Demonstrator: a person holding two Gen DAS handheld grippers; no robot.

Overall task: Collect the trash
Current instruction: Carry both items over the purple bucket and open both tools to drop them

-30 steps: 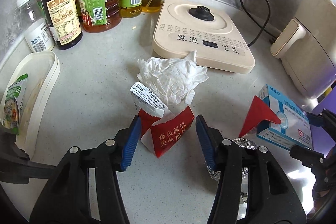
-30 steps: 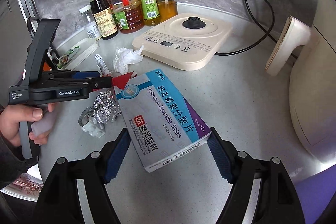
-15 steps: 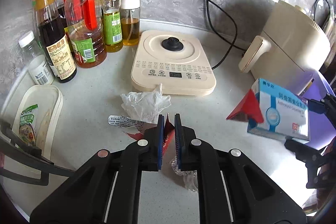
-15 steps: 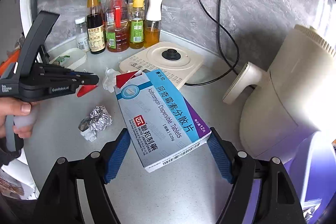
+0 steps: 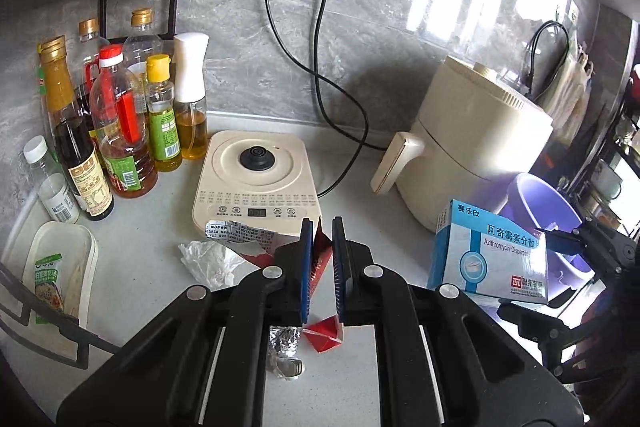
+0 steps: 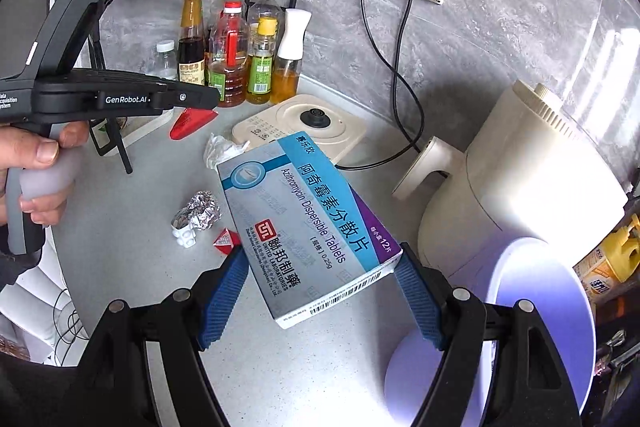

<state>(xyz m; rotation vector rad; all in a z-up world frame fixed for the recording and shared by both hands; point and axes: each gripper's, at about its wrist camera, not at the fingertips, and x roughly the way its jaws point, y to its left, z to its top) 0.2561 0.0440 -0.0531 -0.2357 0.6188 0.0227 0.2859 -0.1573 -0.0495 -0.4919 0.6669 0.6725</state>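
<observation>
Both grippers have risen off the counter since half a second ago, carrying their loads. At lower centre of the left view, the left gripper pinches a red-and-silver snack wrapper, its printed end trailing leftward. At lower centre of the right view, the right gripper clamps a blue azithromycin tablet box by its sides, near the purple bin at lower right. A foil ball, a small red scrap and a crumpled tissue lie on the counter. The thin wrapper is held only by an edge, so I judge it could slip free during transfer; the tilted box could pivot out.
</observation>
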